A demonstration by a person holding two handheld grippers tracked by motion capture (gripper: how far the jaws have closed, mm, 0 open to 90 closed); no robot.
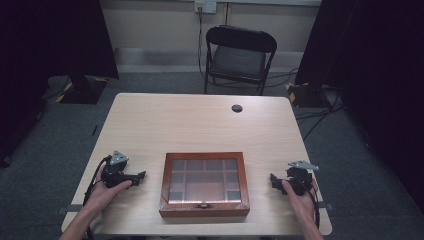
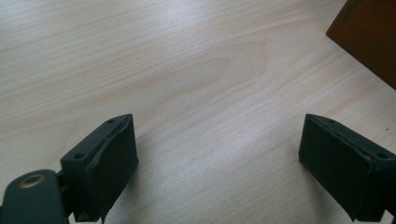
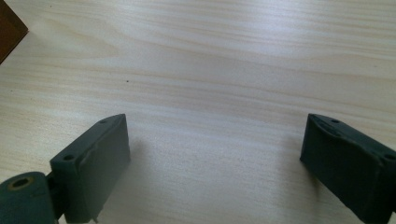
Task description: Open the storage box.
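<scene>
A brown wooden box (image 1: 204, 183) with a glass lid and divided compartments lies shut near the table's front edge. My left gripper (image 1: 140, 175) rests on the table to the left of the box, held by a hand, jaws pointing toward it and apart from it. My right gripper (image 1: 273, 181) rests to the right of the box, also pointing at it. In the left gripper view the gripper (image 2: 219, 140) stands open over bare wood, with a box corner (image 2: 369, 32) at upper right. In the right gripper view the gripper (image 3: 215, 140) is open, a box corner (image 3: 9, 28) at upper left.
The light wooden table (image 1: 200, 125) has a round cable hole (image 1: 237, 108) near its far edge. A black folding chair (image 1: 239, 55) stands beyond the table. Dark curtains hang at both sides, and cables lie on the grey floor at the right.
</scene>
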